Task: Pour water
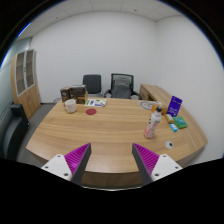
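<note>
The gripper (112, 160) hangs with its fingers wide apart and nothing between them. A bottle (152, 124) stands upright, long axis vertical, far ahead to the right on the wooden table (100, 135); its contents cannot be told. A cup (70, 105) stands at far left.

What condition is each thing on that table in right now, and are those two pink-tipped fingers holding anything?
gripper: open, holding nothing, short of the table.
bottle: upright on the table, untouched, beyond the fingers.
cup: upright, far side of the table.
office chairs: unoccupied, behind the table.
</note>
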`<state>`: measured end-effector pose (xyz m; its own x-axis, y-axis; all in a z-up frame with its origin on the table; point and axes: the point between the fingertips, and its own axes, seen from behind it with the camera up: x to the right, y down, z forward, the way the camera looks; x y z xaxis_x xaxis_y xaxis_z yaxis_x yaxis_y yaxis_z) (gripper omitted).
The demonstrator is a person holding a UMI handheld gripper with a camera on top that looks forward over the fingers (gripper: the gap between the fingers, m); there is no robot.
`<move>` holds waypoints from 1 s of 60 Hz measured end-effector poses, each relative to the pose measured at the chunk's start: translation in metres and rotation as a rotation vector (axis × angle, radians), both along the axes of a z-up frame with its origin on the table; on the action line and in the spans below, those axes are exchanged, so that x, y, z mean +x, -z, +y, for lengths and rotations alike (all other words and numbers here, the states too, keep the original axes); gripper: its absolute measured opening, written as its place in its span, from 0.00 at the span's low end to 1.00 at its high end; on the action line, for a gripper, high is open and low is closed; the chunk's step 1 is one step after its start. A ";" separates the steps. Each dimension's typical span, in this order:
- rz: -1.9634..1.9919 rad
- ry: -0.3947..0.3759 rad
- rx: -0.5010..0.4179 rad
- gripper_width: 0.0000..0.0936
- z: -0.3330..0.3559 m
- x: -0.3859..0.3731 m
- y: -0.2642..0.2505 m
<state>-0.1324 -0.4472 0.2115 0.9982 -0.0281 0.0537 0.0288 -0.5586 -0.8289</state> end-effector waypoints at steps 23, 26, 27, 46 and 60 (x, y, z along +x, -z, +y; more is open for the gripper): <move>-0.004 0.045 0.018 0.92 0.074 0.213 0.088; -0.002 0.035 0.043 0.92 0.097 0.229 0.094; -0.001 0.031 0.053 0.92 0.105 0.233 0.096; 0.025 -0.049 0.161 0.87 0.227 0.258 0.131; 0.026 -0.058 0.209 0.52 0.258 0.255 0.149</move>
